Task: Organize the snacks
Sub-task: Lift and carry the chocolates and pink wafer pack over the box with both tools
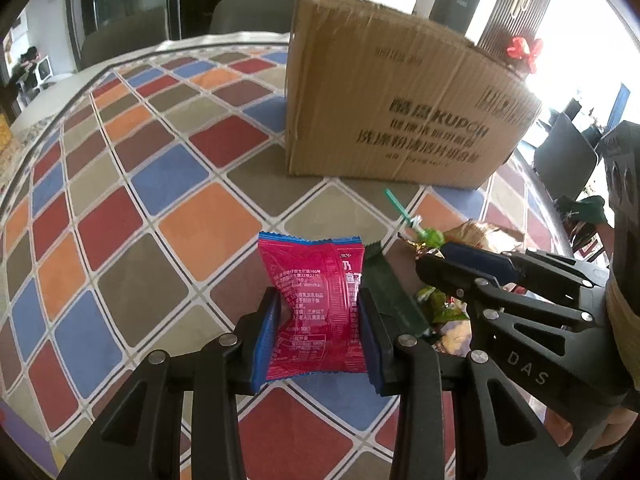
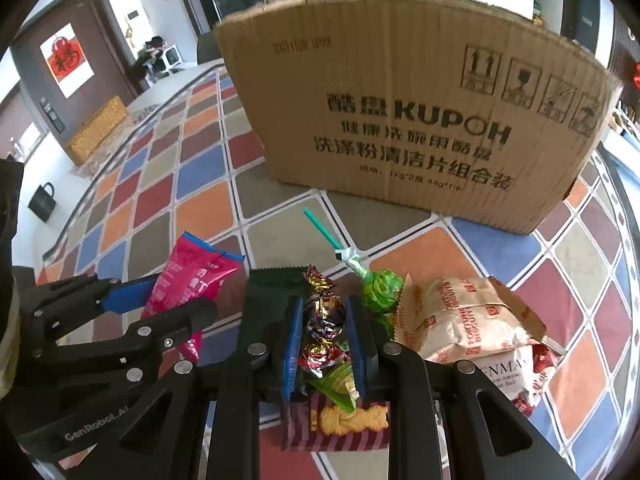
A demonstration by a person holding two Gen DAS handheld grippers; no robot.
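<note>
My left gripper (image 1: 318, 320) is shut on a pink snack packet (image 1: 316, 280), its blue pads pinching the packet's lower half and lifting it off the checked tablecloth (image 1: 200, 224). From the right wrist view that same left gripper (image 2: 180, 300) and pink packet (image 2: 192, 276) show at the left. My right gripper (image 2: 323, 336) points down into the snack pile, with its pads pressed on a string of foil-wrapped candies (image 2: 322, 316). It also shows at the right edge of the left wrist view as the right gripper (image 1: 438, 262). A large open-topped cardboard box (image 2: 408, 120) stands behind the pile.
Around the foil candies lie a green lollipop (image 2: 380, 290) with a teal stick, a fortune biscuit packet (image 2: 460, 320), a dark green wrapper (image 2: 272, 284), a green sachet (image 2: 338, 384) and a striped biscuit packet (image 2: 340, 424). The cardboard box (image 1: 400, 112) blocks the far side.
</note>
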